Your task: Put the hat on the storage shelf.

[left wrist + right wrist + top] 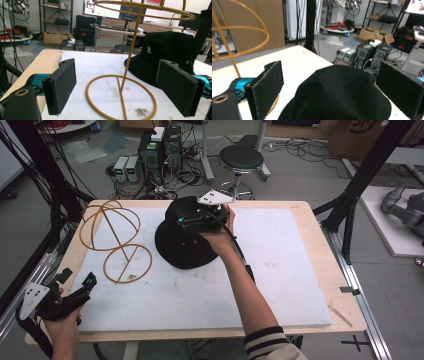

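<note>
Nearest the camera, at the near-left corner of the table (320,270): left gripper (75,292), jaws spread wide, clamping nothing, aimed across the white mat (280,270) toward the stand.

Largest thing on that mat: black bucket hat (186,240), crown up, brim flat, around the middle and somewhat far. Directly over its crown hovered the right gripper (192,222), jaws spread to either side of the crown in the right gripper view (332,82), nothing pinched yet. Seen from the left gripper (112,87), same hat (165,57) just right of the stand, brim near the base ring but apparently not touching it.

Next in size: gold wire hat stand (112,240), left of the hat, upright on a flat base ring (122,97) with a thin post up to a wire dome.

Likely trouble, judged from this: soft cloth crumpling or slipping out if pinched only at the crown top; hat dragged rather than lifted, brim sweeping into the light stand and tipping it, with the left gripper not bracing it; cable trailing from the right gripper snagging the brim.

Nothing between hat and stand. Beyond the far edge, clear of the work: round stool (241,159), grey equipment boxes (160,147), loose floor cables.
</note>
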A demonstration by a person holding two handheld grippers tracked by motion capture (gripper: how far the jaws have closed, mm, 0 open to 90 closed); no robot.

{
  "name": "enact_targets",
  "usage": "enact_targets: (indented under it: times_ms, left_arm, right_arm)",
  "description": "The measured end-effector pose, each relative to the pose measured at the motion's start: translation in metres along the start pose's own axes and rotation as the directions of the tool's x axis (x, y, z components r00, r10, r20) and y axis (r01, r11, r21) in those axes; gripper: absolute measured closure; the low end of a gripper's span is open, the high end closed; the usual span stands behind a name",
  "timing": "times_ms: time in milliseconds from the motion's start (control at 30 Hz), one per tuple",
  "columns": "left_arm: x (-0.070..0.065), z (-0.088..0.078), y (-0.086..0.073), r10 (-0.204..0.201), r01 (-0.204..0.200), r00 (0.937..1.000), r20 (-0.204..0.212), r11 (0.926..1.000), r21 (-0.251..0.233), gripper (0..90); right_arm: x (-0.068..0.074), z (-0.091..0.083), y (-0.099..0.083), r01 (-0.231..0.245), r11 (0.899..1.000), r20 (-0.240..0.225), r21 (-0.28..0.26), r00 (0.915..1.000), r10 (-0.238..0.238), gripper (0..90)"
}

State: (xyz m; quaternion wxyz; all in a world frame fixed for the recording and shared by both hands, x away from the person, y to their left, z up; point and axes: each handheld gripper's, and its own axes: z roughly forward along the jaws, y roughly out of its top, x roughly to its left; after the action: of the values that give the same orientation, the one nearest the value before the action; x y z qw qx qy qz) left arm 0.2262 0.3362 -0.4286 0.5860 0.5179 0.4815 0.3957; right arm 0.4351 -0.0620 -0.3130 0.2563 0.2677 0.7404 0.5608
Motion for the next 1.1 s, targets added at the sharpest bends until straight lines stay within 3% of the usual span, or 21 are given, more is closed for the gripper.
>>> enact_targets:
  times_ms: [133, 233, 533, 933, 1100]
  left_arm:
    - [0.002, -0.003, 0.0, -0.005, 0.005, 1.0, -0.005, 1.0, -0.002, 16.5]
    - [0.003, -0.004, 0.0, -0.012, 0.012, 0.9999, -0.008, 0.9999, -0.005, 16.5]
    - [0.005, -0.007, 0.0, -0.017, 0.017, 0.9998, -0.013, 0.9998, -0.005, 16.6]
    - [0.006, -0.007, 0.0, -0.023, 0.023, 0.9996, -0.015, 0.9997, -0.006, 16.6]
    - [0.006, -0.007, -0.001, -0.023, 0.023, 0.9996, -0.013, 0.9997, -0.005, 16.7]
  right_arm:
    - [0.001, 0.012, -0.007, 0.017, 0.999, 0.016, 0.046, 0.9997, -0.018, 7.5]
    - [0.002, 0.017, -0.01, 0.006, 0.997, 0.022, 0.072, 0.9997, -0.008, 15.8]
    - [0.002, 0.029, -0.018, 0.013, 0.993, 0.041, 0.121, 0.999, -0.018, 17.4]
    - [0.002, 0.037, -0.029, 0.0, 0.983, 0.039, 0.184, 0.9992, -0.007, 31.5]
    - [0.004, 0.039, -0.03, 0.017, 0.98, 0.041, 0.197, 0.9988, -0.026, 44.6]
